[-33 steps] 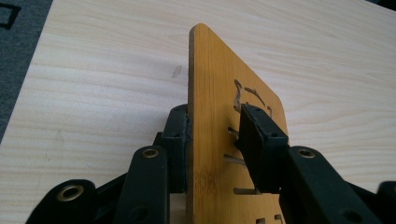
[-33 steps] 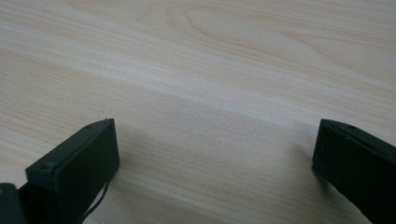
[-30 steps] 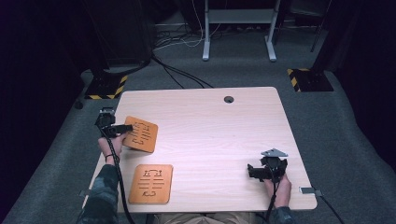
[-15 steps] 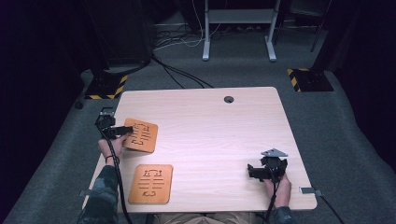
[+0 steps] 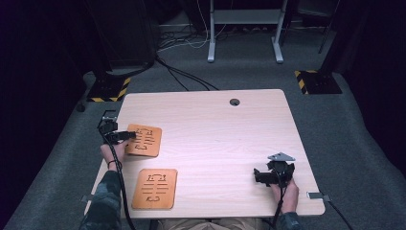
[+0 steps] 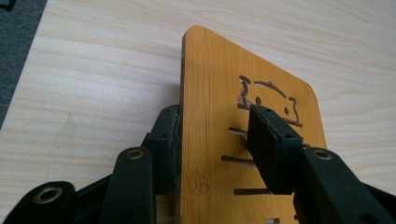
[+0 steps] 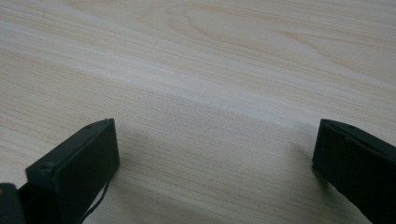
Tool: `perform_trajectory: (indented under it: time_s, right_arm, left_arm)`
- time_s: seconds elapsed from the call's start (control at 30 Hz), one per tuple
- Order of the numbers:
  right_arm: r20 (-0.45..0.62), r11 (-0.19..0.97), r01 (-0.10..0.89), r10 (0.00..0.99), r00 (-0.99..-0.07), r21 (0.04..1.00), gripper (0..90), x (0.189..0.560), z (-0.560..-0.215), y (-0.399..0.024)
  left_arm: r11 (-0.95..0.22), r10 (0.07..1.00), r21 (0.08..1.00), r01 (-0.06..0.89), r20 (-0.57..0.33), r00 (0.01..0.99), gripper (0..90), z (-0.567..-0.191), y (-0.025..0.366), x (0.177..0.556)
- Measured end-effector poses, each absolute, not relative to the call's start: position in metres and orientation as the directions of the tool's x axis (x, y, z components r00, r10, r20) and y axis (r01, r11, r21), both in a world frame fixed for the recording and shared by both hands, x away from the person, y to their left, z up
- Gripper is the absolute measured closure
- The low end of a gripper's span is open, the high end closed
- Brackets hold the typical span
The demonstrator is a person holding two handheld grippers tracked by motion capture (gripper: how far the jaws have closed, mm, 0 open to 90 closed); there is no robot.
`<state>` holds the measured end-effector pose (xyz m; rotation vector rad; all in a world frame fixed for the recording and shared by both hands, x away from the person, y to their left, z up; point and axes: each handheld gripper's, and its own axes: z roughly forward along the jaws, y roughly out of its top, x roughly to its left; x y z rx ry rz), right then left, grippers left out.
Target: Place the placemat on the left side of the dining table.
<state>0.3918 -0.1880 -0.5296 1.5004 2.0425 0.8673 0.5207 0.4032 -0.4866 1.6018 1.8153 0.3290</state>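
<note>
Looking down from the high view, the pale wood tabletop (image 5: pixel 215 139) carries two bamboo boards. The upper board (image 5: pixel 143 140) lies near the edge at 9 o'clock, with the left gripper (image 5: pixel 125 136) at its near-left side; the lower board (image 5: pixel 154 188) lies flat at about 7 o'clock, well apart from both grippers. The right gripper (image 5: pixel 261 176) rests at about 4 o'clock on bare wood. A cable hole (image 5: pixel 234 102) sits at 12 o'clock. Around the tabletop is grey carpet, with a metal frame (image 5: pixel 244 28) and loose cables at the far end and two black-and-yellow striped foot plates.

The left gripper view brings out what the high view cannot: the upper board (image 6: pixel 219 107) stands between the jaws of the left gripper (image 6: pixel 217 149), one pad on its cut-out face, the other just behind its back. The jaws have just been opening, and a gap shows at the back pad, so the hold looks loosened.

The right gripper view shows the right gripper (image 7: pixel 215 158) with jaws spread wide over plain wood grain.
</note>
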Motion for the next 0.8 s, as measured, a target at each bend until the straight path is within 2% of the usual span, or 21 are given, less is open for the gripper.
perform_trajectory:
  time_s: [0.17,0.27,0.4,0.53,0.8]
  right_arm:
    - [0.003,0.207,0.665,0.954,-0.3,0.718,0.0,0.392,-0.53,-0.188]
    - [0.003,0.207,0.665,0.954,-0.3,0.718,0.0,0.392,-0.53,-0.188]
    - [0.003,0.206,0.665,0.954,-0.3,0.718,0.0,0.392,-0.53,-0.188]
    - [0.004,0.207,0.665,0.954,-0.301,0.718,0.0,0.392,-0.53,-0.188]
    - [0.005,0.205,0.665,0.954,-0.3,0.718,0.0,0.392,-0.53,-0.188]
  left_arm:
    - [0.231,0.942,0.592,0.772,-0.336,-0.024,55.0,-0.49,0.404,0.522]
    - [0.206,0.952,0.575,0.792,-0.305,-0.026,56.2,-0.492,0.404,0.523]
    - [0.226,0.947,0.578,0.784,-0.318,-0.039,53.0,-0.496,0.406,0.524]
    - [0.234,0.949,0.576,0.783,-0.311,-0.056,45.7,-0.498,0.404,0.524]
    - [0.15,0.969,0.59,0.794,-0.247,0.0,26.8,-0.489,0.396,0.521]
